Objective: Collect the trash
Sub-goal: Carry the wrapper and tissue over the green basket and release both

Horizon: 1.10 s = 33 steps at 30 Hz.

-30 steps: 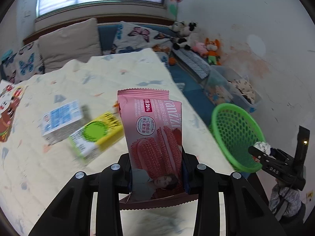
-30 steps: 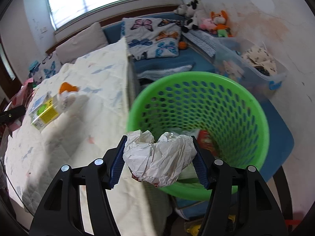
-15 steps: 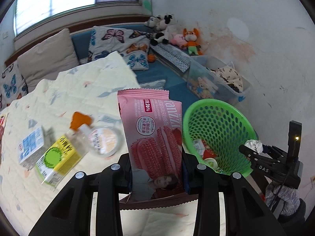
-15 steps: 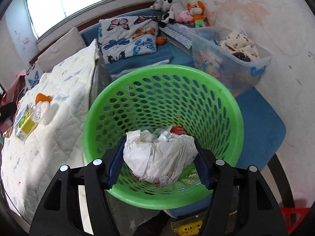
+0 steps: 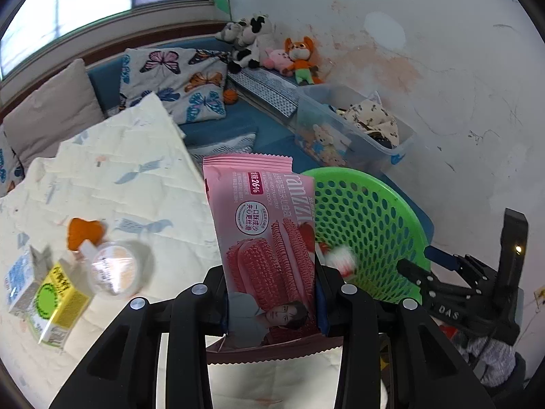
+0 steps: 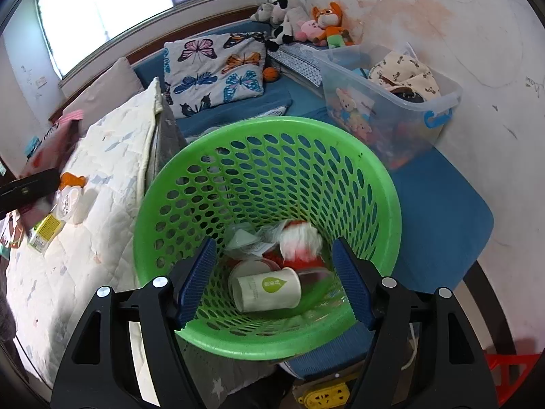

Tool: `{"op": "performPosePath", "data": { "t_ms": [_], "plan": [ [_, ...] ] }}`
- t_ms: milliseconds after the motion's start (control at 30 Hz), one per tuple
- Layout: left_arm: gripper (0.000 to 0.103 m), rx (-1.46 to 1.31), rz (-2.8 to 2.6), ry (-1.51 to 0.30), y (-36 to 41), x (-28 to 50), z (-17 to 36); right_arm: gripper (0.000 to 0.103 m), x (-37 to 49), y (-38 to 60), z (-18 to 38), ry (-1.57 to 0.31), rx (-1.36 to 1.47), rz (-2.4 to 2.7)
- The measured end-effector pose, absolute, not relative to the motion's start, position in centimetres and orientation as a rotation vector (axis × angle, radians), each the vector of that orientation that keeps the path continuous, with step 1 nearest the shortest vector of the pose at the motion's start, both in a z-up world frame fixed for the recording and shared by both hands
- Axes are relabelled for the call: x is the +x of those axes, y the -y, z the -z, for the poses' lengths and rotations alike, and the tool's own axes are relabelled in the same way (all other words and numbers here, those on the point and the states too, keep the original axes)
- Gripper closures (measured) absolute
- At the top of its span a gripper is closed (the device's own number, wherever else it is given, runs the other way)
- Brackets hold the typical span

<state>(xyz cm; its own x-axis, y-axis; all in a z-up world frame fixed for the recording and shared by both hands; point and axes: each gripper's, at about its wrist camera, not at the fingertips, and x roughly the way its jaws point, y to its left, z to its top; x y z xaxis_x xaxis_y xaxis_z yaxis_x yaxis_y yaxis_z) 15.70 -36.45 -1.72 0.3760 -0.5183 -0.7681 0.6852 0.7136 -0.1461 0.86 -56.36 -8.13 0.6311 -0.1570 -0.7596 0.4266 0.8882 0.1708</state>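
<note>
One pink wrapper upright, long axis vertical, in left claw.

Looks like someone's home, kid's room maybe: butterfly pillows at 12 o'clock, stuffed animals at 1 o'clock, a clear toy bin at 2, quilt at 9.

Both grippers are black plastic with silver round screws on the arms. The right gripper has blue ribbed pads. At the lower right of the left view it shows white letters "DAS", a small lit lamp and a grey knitted glove.
</note>
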Motion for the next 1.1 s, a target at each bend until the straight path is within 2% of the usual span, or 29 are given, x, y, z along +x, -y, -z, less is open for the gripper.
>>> {"op": "performPosePath", "data": {
  "t_ms": [67, 433, 600, 667, 867, 1100],
  "plan": [
    [0.068, 0.212, 0.790, -0.911, 37.2, 15.7, 2.1, 0.028, 0.5, 56.2, 7.8, -0.817, 0.345, 0.341],
    [0.064, 0.230, 0.826, -0.959, 40.7, 15.5, 4.3, 0.026, -0.8, 56.2, 7.5, -0.806, 0.346, 0.336],
    [0.058, 0.232, 0.841, -0.957, 41.5, 15.4, 4.6, 0.026, -1.0, 56.3, 7.6, -0.810, 0.352, 0.336],
    [0.052, 0.223, 0.851, -0.958, 41.5, 15.4, 4.5, 0.026, -1.1, 56.3, 7.6, -0.809, 0.354, 0.333],
    [0.042, 0.179, 0.882, -0.944, 41.3, 15.2, 4.0, 0.026, -1.3, 56.3, 7.6, -0.806, 0.357, 0.330],
    [0.042, 0.195, 0.883, -0.906, 40.3, 14.4, 2.9, 0.026, -1.6, 55.6, 7.1, -0.797, 0.349, 0.321]
  ]
}}
